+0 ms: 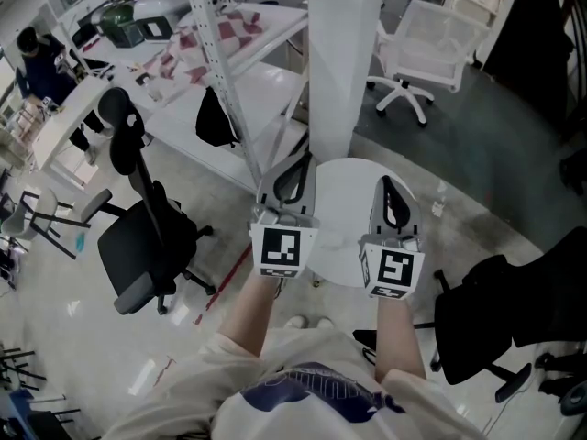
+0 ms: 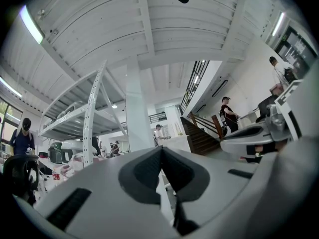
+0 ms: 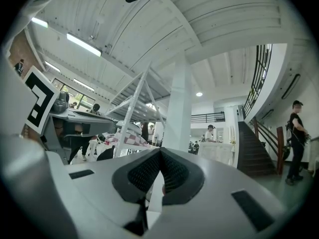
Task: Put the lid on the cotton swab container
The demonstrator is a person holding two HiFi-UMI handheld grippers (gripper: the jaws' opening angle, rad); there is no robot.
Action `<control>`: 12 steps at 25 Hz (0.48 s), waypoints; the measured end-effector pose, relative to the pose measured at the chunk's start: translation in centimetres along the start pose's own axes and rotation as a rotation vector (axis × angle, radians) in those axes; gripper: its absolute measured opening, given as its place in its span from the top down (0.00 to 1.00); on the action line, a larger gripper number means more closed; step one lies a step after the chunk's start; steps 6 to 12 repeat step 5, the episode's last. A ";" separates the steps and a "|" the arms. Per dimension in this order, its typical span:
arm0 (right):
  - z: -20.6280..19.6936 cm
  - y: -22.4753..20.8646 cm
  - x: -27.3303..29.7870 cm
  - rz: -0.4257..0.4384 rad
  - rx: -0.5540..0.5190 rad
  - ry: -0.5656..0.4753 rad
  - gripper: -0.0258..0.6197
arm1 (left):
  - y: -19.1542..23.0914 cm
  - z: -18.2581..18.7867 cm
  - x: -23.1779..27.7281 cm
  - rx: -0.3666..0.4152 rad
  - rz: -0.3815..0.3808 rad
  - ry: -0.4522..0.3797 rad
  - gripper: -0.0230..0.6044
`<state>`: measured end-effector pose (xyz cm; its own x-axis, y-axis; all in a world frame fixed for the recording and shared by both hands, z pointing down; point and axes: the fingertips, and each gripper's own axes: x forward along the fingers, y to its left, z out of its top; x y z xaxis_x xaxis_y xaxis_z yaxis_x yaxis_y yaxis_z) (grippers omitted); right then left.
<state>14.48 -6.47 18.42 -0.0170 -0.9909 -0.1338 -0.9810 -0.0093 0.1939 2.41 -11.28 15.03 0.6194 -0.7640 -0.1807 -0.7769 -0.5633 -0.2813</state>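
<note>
Neither the cotton swab container nor its lid shows in any view. In the head view my left gripper [image 1: 294,161] and right gripper [image 1: 386,184] are held side by side at chest height, above a small round white table [image 1: 342,211]. Both point away from me and slightly upward. In the left gripper view the left gripper [image 2: 161,149] has its jaws pressed together with nothing between them. The right gripper [image 3: 160,150] in its own view is likewise shut and empty. Both gripper views look out across the hall and ceiling.
A white pillar [image 1: 343,62] rises just beyond the round table. A metal rack [image 1: 223,81] with tables stands to the left. A black office chair [image 1: 145,246] is at the left, another black chair [image 1: 484,326] at the right, a white chair [image 1: 425,49] farther back. People stand in the distance.
</note>
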 end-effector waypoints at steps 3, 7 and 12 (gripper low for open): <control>0.0 0.0 -0.1 -0.003 -0.001 0.002 0.95 | 0.0 -0.1 -0.1 0.001 -0.002 0.001 0.97; -0.1 0.0 0.0 -0.004 -0.001 0.004 0.95 | 0.1 -0.1 -0.1 0.001 -0.002 0.003 0.97; -0.1 0.0 0.0 -0.004 -0.001 0.004 0.95 | 0.1 -0.1 -0.1 0.001 -0.002 0.003 0.97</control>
